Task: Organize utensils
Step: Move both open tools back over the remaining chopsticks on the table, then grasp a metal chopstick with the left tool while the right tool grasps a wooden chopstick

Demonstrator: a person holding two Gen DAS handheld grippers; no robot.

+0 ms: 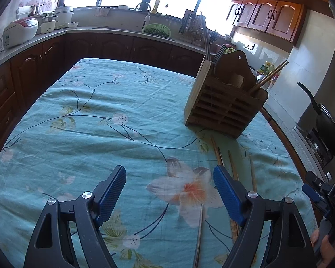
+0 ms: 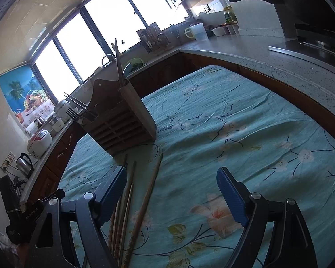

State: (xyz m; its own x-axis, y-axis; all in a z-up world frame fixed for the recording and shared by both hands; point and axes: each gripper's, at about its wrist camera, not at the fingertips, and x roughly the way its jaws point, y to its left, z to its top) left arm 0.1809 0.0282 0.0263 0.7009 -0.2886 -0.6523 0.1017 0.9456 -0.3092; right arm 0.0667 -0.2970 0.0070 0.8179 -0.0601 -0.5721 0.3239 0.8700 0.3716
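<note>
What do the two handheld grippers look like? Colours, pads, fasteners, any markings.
Both match: the left gripper and right gripper have curved black plastic finger arms with triangular cut-outs, round silver pivot bolts, and blue textured pads on the inner faces. Seen from the left wrist view, the right unit's black body carries white lettering reading "DAS". A bare hand grips it; no sleeve or cables are visible.

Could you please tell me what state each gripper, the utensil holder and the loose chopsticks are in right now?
Left gripper: open, empty, above the cloth.
Right gripper: open, empty.
Wooden utensil holder: upright on the tablecloth, already holding forks and chopsticks.
Wooden chopsticks: lying loose on the cloth, in front of the holder.
Metal chopstick: lying flat, not yet put away.
</note>
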